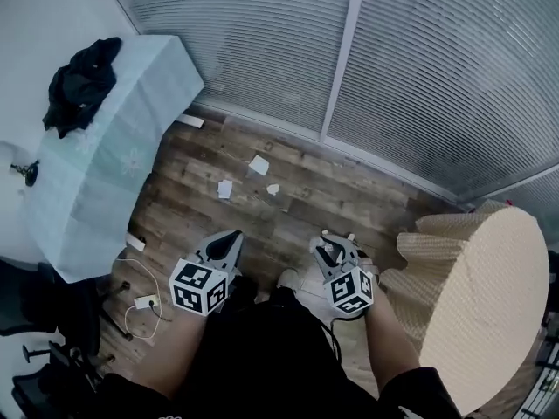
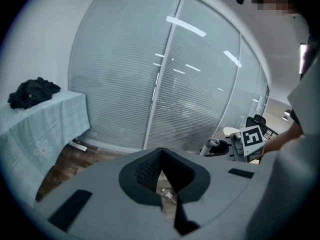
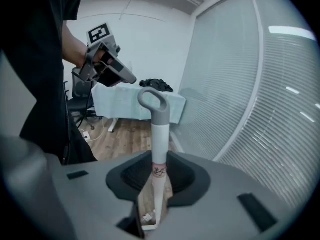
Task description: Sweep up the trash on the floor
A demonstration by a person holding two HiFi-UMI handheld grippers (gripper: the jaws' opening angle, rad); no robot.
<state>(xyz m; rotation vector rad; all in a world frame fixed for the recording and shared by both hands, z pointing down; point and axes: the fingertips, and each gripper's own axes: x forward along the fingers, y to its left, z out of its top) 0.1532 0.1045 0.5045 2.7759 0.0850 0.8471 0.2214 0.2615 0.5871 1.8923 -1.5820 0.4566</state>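
The paper scraps [image 1: 258,164] are scattered on the wood floor [image 1: 349,195] just beside the blue-cloth table [image 1: 131,129]. My right gripper [image 3: 159,171] has its jaws clamped on a white handle [image 3: 159,139] with a grey loop. My left gripper [image 2: 161,156] jaws are pressed together, empty.

Open floor [image 1: 297,203] between draped table [image 1: 113,147] and round beige table [image 1: 476,295]
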